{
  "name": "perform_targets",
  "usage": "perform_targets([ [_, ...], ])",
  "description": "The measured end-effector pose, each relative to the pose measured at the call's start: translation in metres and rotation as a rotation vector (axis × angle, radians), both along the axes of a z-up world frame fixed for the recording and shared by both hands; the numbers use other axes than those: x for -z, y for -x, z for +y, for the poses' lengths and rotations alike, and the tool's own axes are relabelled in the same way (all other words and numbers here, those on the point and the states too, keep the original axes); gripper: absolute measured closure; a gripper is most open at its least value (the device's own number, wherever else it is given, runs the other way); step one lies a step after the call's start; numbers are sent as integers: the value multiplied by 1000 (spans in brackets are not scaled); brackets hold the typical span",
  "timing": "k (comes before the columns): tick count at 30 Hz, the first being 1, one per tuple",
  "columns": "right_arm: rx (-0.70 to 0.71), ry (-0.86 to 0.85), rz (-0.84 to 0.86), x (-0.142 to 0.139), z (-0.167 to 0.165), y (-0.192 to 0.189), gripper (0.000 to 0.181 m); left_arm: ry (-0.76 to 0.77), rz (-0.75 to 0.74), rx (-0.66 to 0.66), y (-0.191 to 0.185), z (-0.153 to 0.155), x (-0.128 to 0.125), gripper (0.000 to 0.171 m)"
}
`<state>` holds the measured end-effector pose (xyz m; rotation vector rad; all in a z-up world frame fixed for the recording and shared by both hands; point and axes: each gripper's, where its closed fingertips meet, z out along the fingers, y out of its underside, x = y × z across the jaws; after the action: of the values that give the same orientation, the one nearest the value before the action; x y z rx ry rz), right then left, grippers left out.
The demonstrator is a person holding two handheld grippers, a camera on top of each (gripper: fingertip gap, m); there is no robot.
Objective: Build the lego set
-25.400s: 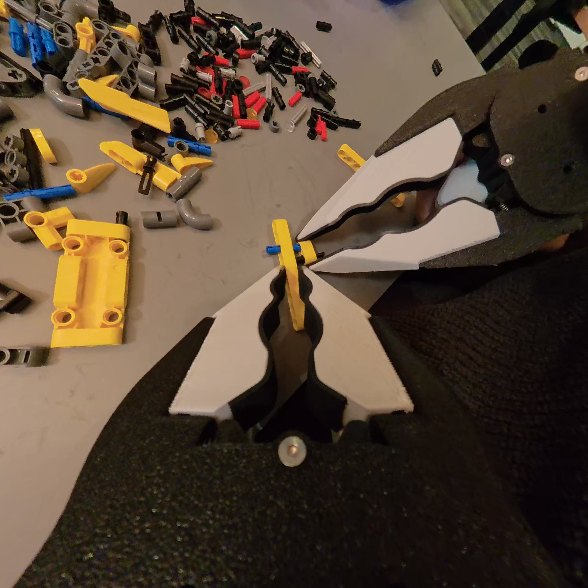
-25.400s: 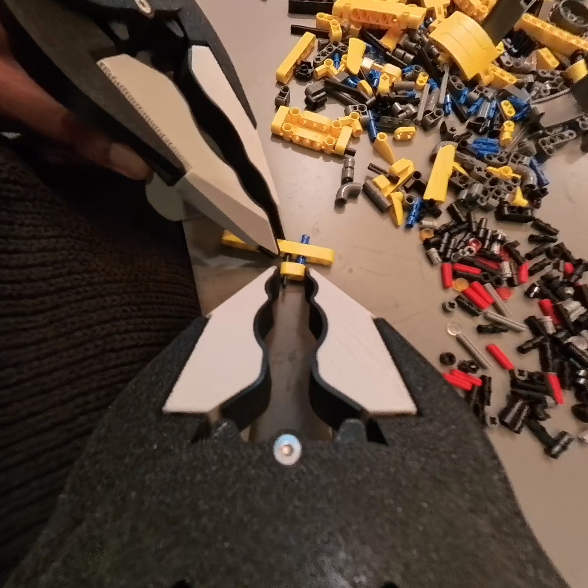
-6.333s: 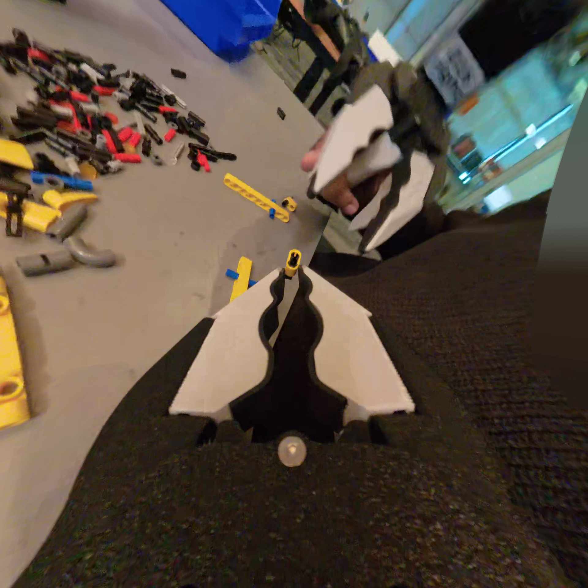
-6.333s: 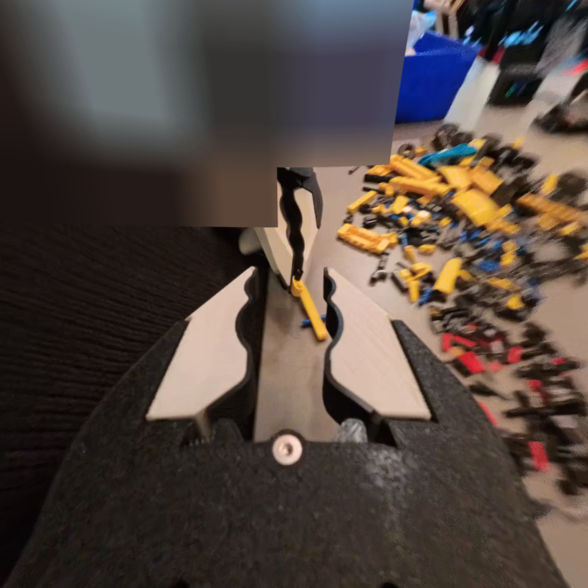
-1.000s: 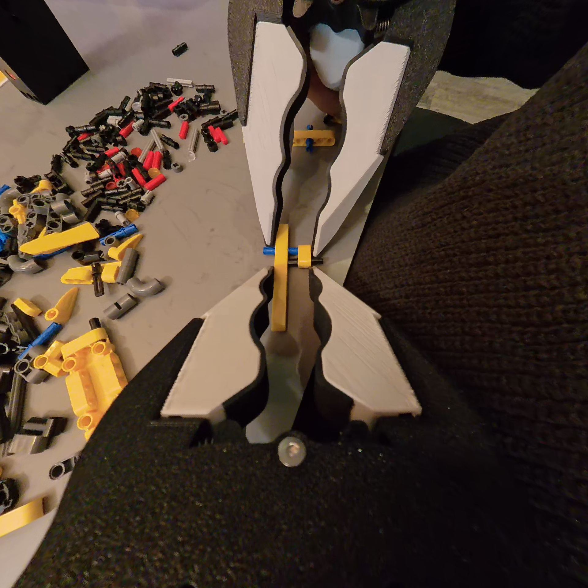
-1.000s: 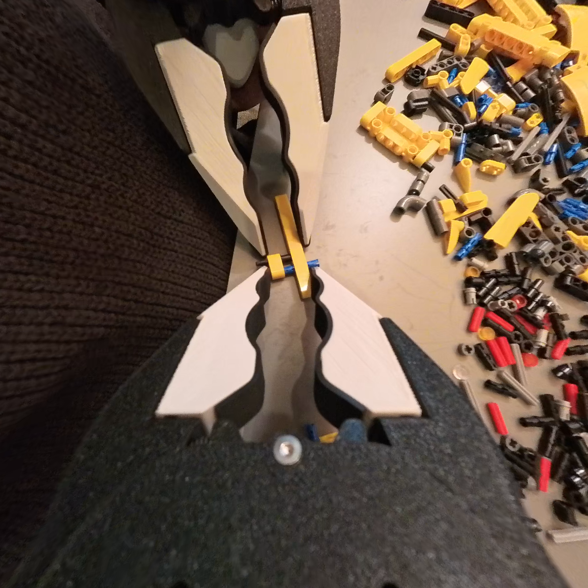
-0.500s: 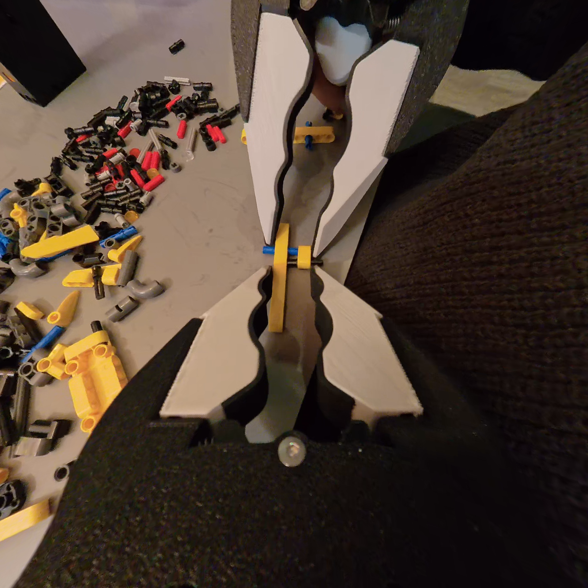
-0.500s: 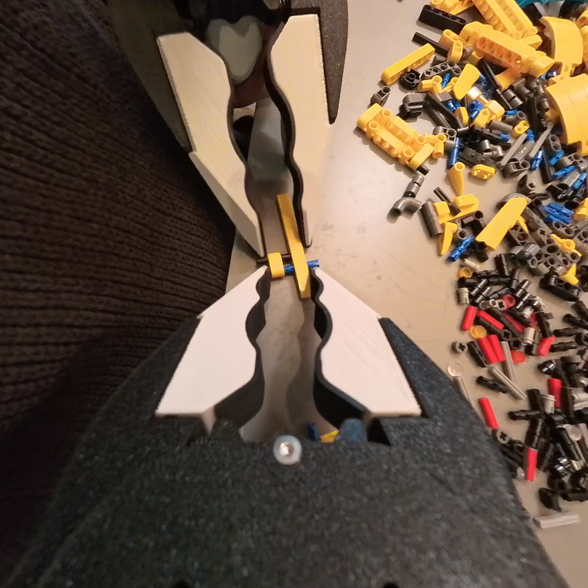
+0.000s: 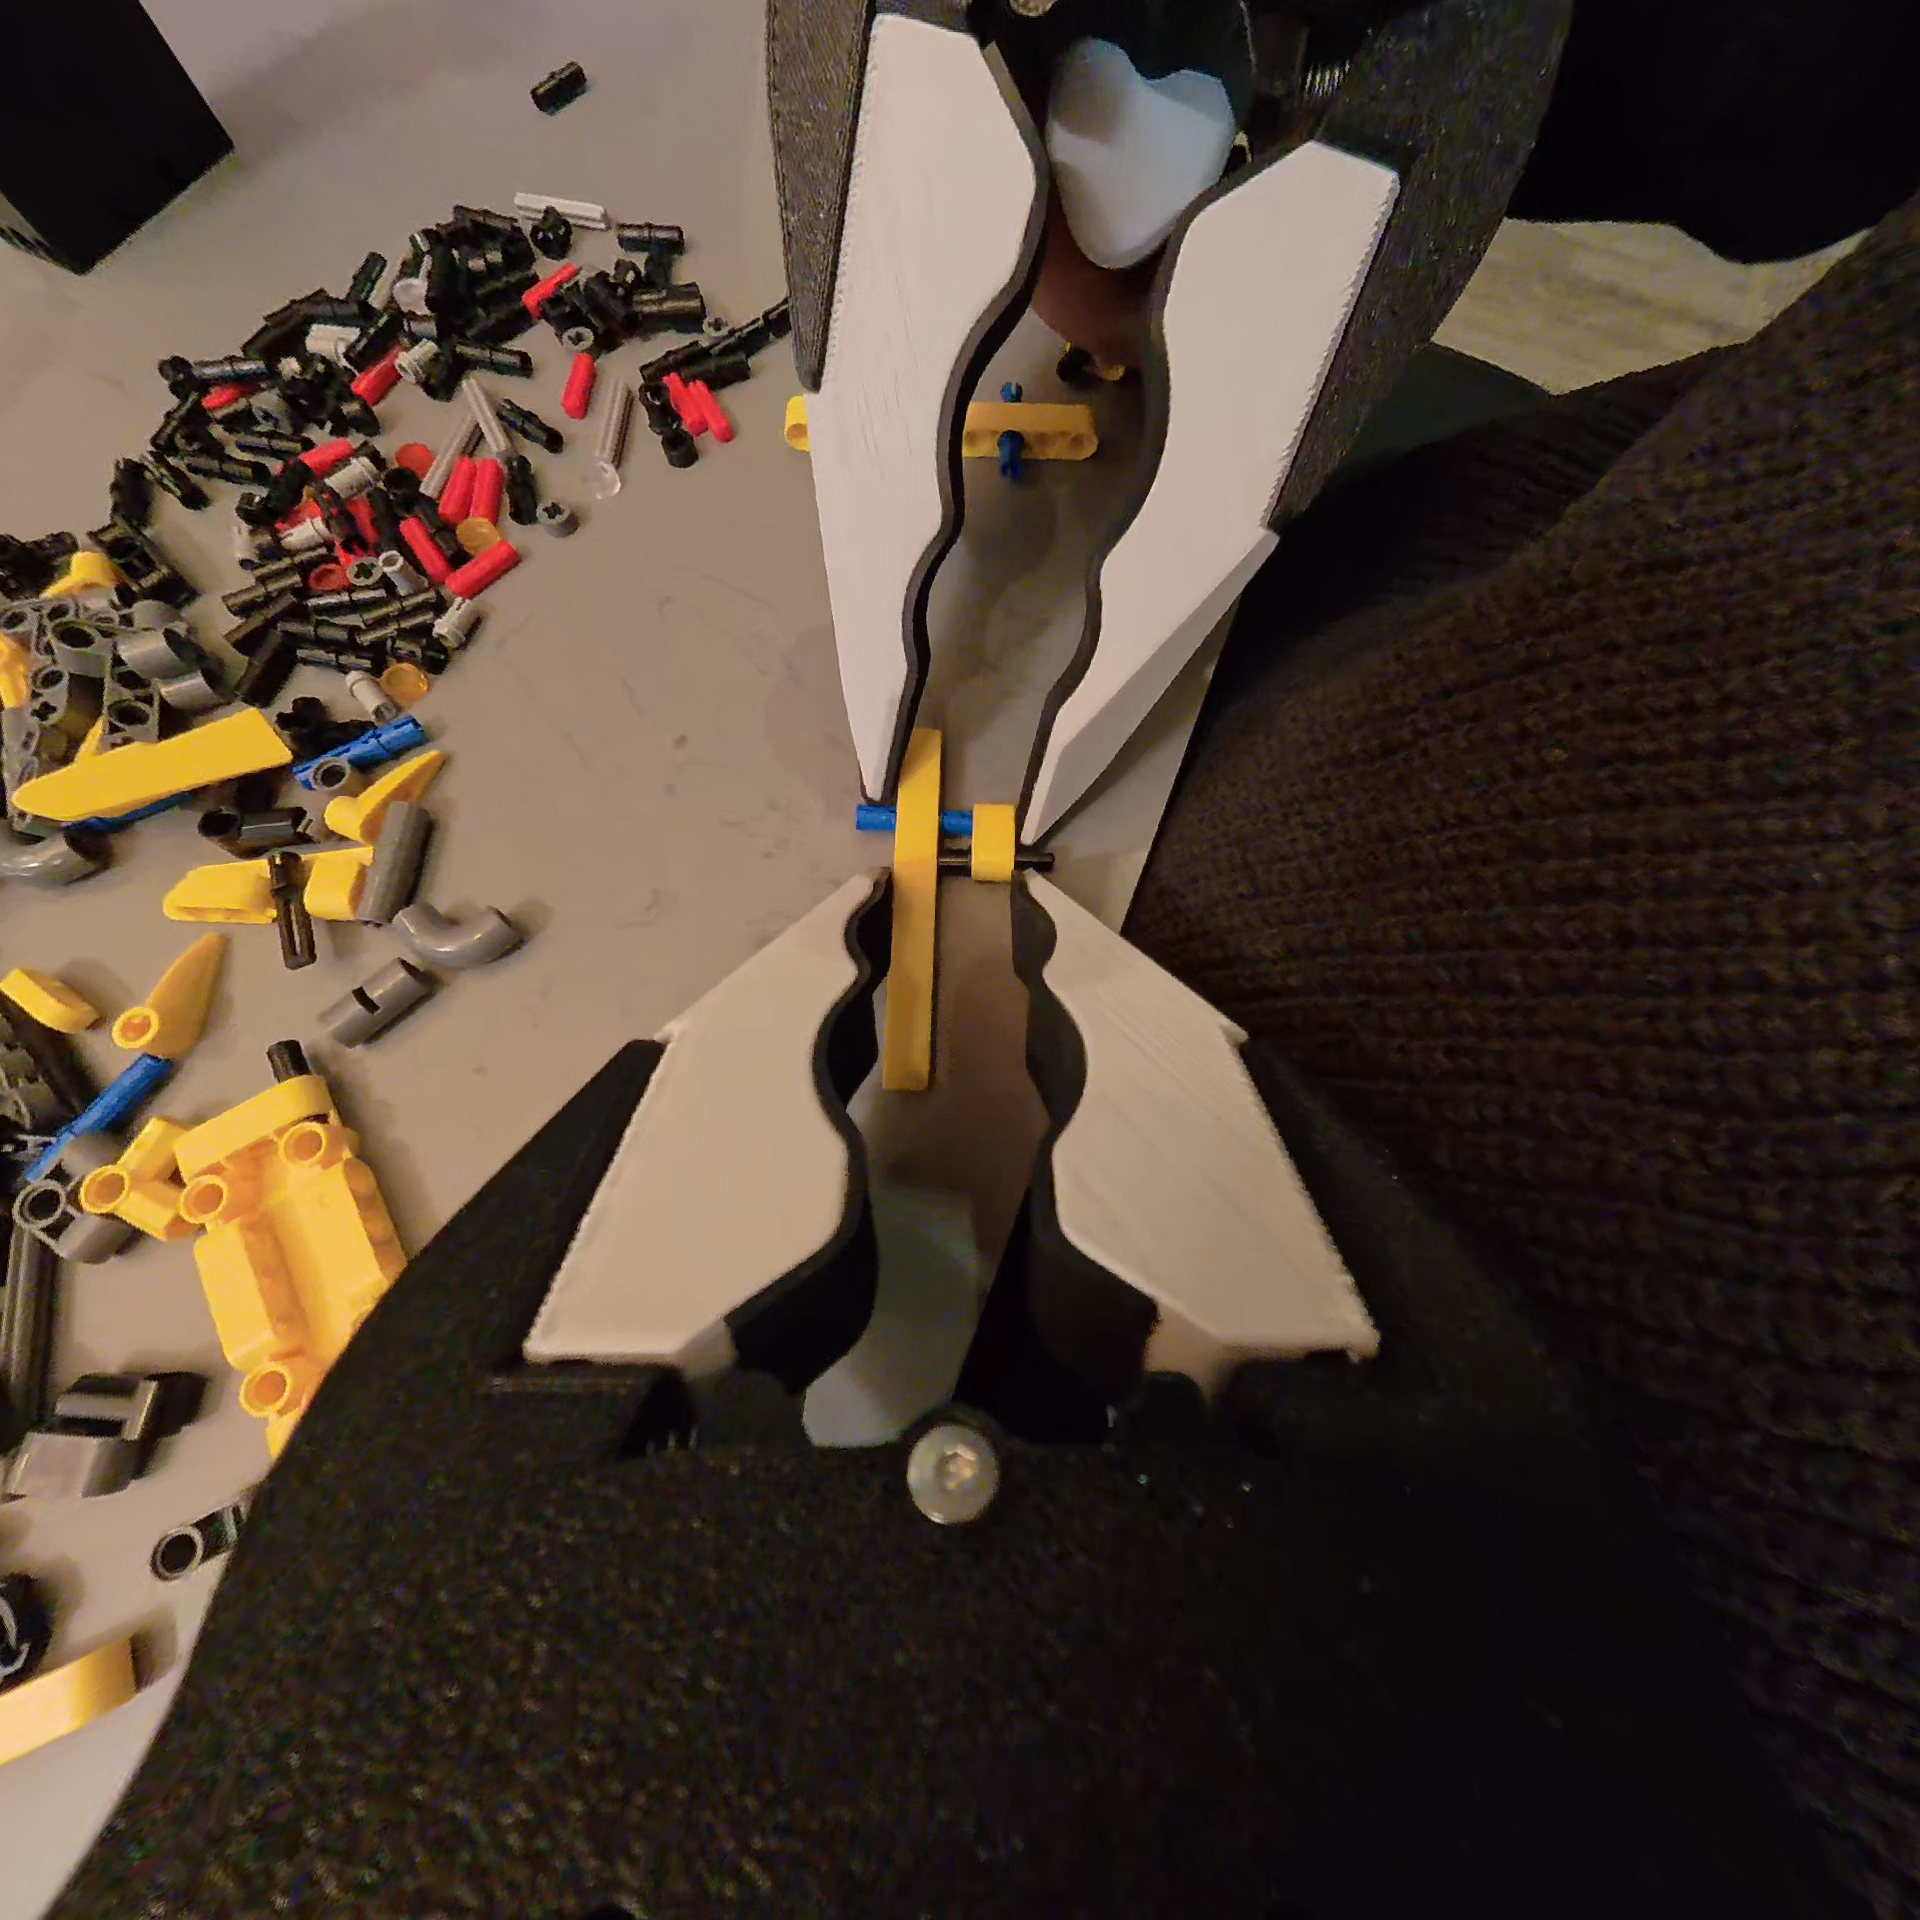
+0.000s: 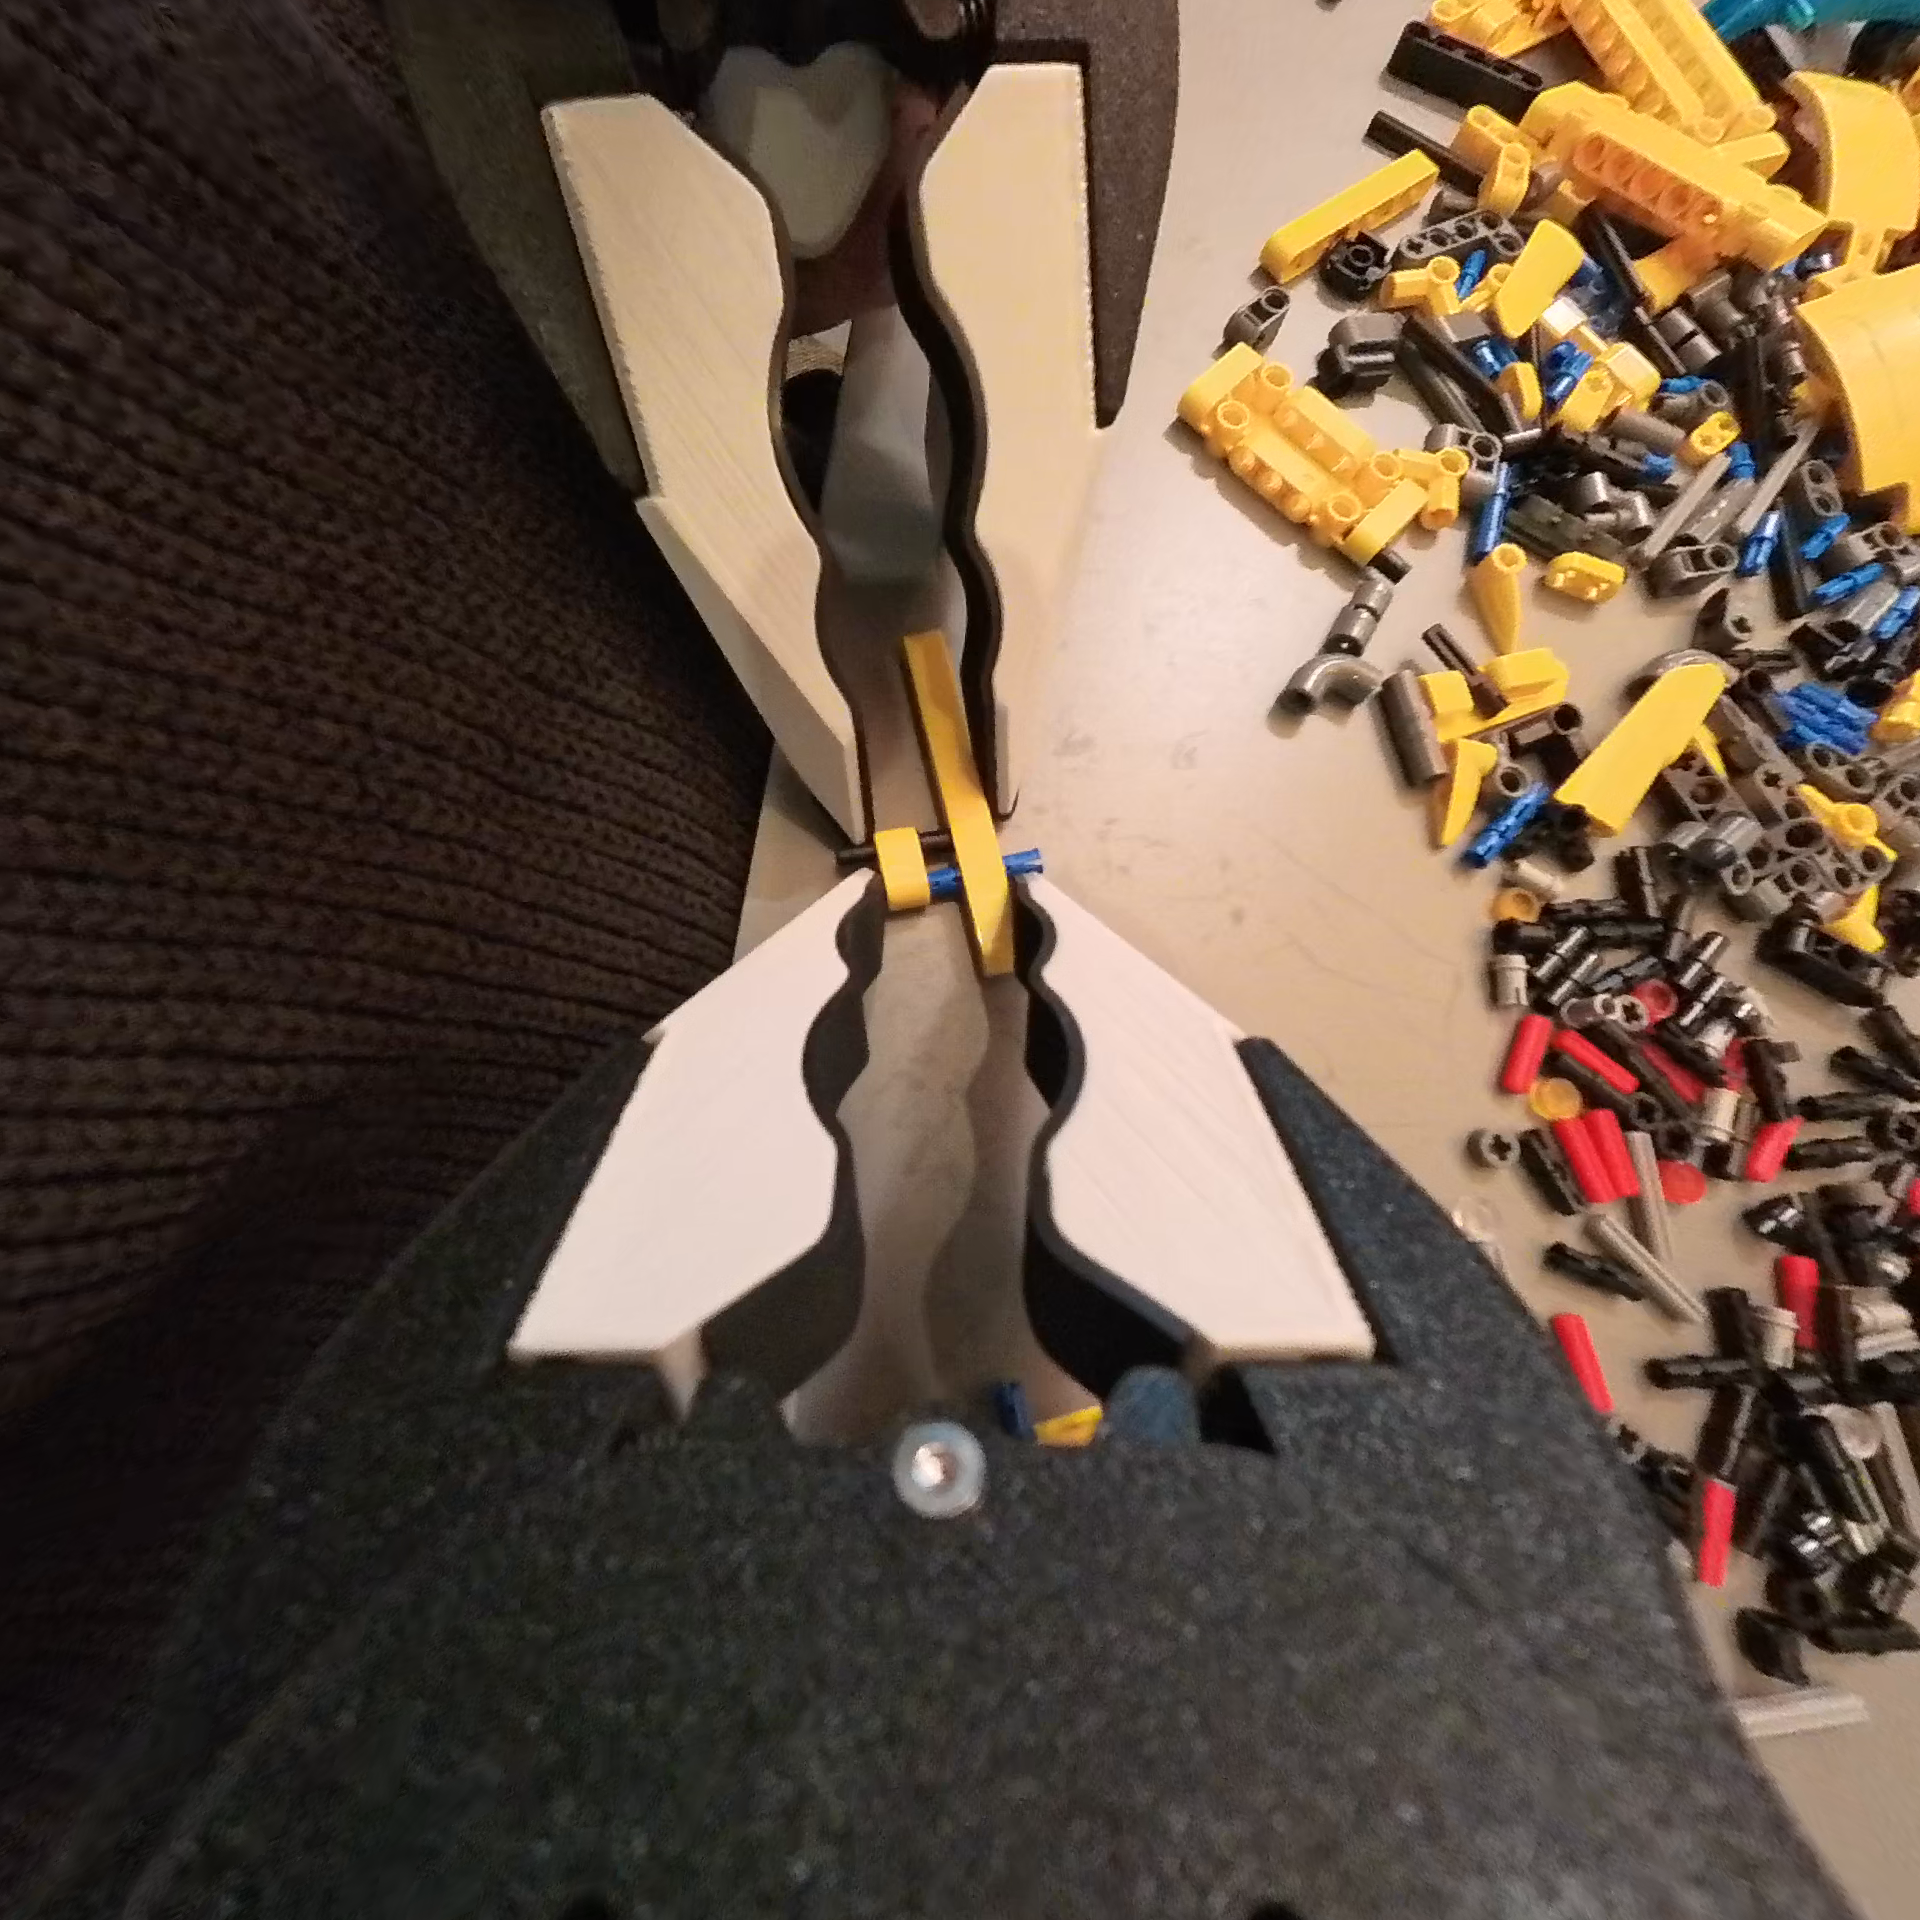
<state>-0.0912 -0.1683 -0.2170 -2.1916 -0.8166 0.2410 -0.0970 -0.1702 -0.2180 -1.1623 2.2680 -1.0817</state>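
A thin yellow beam (image 9: 909, 956) with a blue pin (image 9: 873, 818) through its end and a small yellow connector (image 9: 994, 842) on a black pin hangs just above the grey table (image 9: 644, 727). My left gripper (image 9: 951, 878) comes from below, my right gripper (image 9: 961, 805) from above, tip to tip. Each has narrowed around this assembly: one finger lies on the beam, the other at the connector side. In the right wrist view the beam (image 10: 940, 727) runs up along the left gripper's (image 10: 928, 821) finger, and the connector (image 10: 899, 873) sits at my right gripper's (image 10: 945, 878) left tip.
A second yellow beam with a blue pin (image 9: 1029, 431) lies on the table behind. Heaps of black and red pins (image 9: 416, 416), a yellow block (image 9: 281, 1247) and mixed yellow, grey and blue parts (image 10: 1558, 312) lie to the side. A dark knit garment (image 9: 1558, 935) borders the table edge.
Over the last second both grippers stay tip to tip on the assembly, almost still. Six seconds ago the beam lay on the table and my left gripper held only the small connector.
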Motion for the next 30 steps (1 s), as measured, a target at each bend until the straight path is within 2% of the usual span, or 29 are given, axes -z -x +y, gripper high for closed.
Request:
perform_targets([
  [16,-30,52,-38,0,0,0,158,-4,-29,20,-1,0,-1,150],
  [21,-4,155,86,-1,1,-2,158,93,50,2,-2,1,-3,151],
  [26,6,230,217,-5,0,-5,164,166,50,-14,-6,1,-10,156],
  [30,-13,221,206,-4,1,-4,165,121,47,-1,-5,1,-9,154],
])
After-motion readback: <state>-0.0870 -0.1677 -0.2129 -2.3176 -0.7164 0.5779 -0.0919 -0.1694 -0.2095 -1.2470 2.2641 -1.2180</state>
